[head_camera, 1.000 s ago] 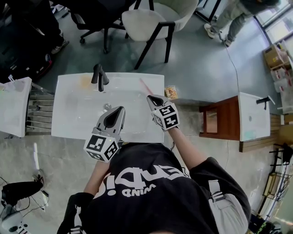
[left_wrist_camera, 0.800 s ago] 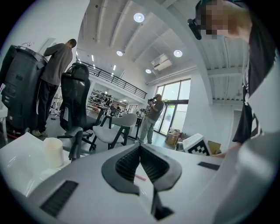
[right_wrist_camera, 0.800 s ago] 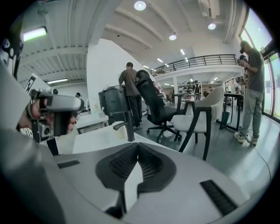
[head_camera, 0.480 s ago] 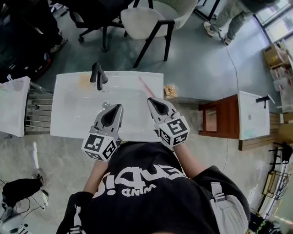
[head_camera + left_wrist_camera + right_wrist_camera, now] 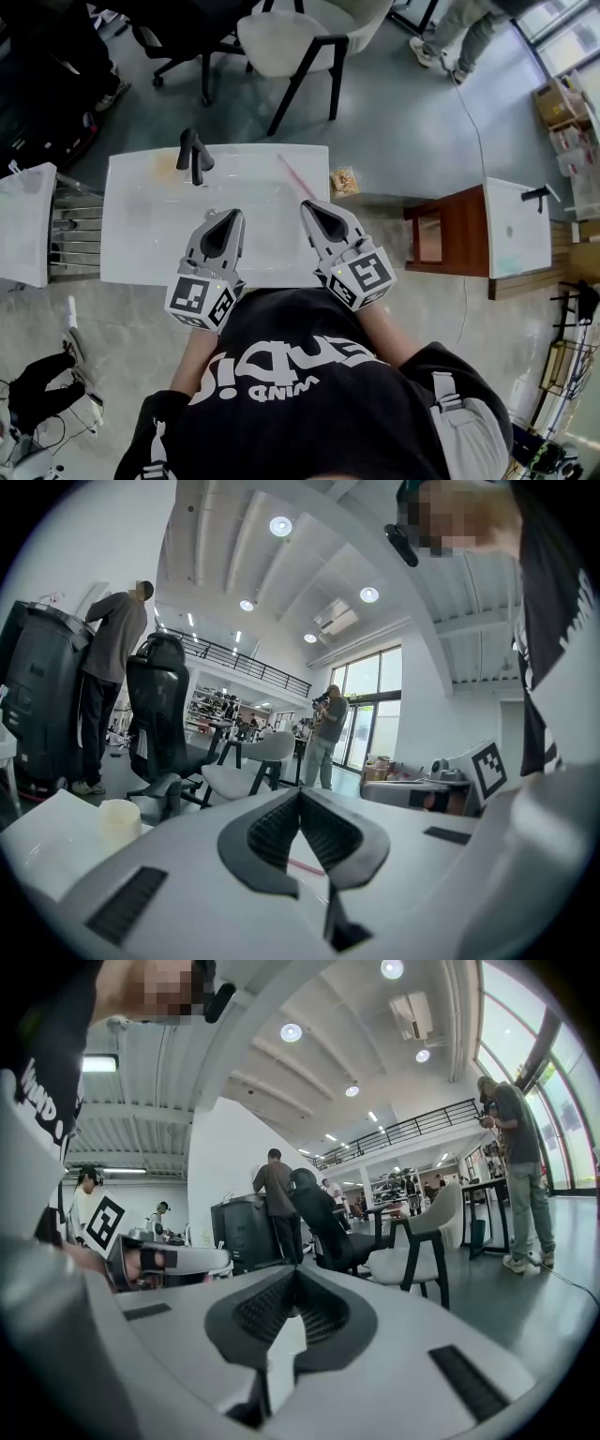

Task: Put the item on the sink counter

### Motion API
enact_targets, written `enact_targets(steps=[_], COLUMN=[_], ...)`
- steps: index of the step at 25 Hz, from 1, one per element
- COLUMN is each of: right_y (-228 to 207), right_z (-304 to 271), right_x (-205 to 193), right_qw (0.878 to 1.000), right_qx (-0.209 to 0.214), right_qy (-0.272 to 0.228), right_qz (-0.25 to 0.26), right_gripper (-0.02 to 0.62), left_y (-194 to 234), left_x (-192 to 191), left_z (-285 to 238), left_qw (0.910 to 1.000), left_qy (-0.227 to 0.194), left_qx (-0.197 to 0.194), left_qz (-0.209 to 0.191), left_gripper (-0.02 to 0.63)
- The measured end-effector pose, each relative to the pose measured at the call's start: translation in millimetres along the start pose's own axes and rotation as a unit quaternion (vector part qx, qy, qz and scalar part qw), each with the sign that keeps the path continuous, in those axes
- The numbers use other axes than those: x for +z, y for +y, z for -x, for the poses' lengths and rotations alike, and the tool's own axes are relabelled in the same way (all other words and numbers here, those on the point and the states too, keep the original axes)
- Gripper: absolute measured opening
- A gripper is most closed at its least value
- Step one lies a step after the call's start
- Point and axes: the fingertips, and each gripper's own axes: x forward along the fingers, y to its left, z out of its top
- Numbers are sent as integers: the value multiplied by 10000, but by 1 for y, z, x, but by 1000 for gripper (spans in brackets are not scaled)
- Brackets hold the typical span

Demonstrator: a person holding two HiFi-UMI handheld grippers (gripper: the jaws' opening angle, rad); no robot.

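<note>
A thin pink stick-like item (image 5: 297, 175) lies on the back right of the white sink counter (image 5: 141, 253); it also shows as a pink streak (image 5: 306, 866) below the jaws in the left gripper view. Both grippers hover over the counter's front half, tips pointing away from me. My left gripper (image 5: 232, 216) is shut and empty, its ribbed pads meeting (image 5: 300, 797). My right gripper (image 5: 307, 205) is shut and empty too (image 5: 296, 1275), a little in front of the pink item and apart from it.
A black faucet (image 5: 191, 155) stands at the counter's back left. A snack bag (image 5: 345, 180) lies just right of the counter. A brown wooden stand (image 5: 448, 239) and another white sink (image 5: 518, 234) are to the right, a white chair (image 5: 305, 37) is behind, and people stand about.
My right gripper has drawn back toward my body and away from the pink item. The left gripper has barely moved. The pink item stays lying on the counter.
</note>
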Motion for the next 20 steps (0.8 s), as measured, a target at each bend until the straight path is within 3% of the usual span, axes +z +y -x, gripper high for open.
enact_targets(steps=[20], right_y=[-9], right_z=[-8], right_x=[-12], right_qw=[9998], right_qx=[-121], right_qy=[176], right_qz=[-13], right_gripper=[18], left_y=[5], left_x=[3], left_z=[1], left_qw=[9999], left_qy=[-42], left_qx=[153], left_qz=[-50], left_gripper=[20])
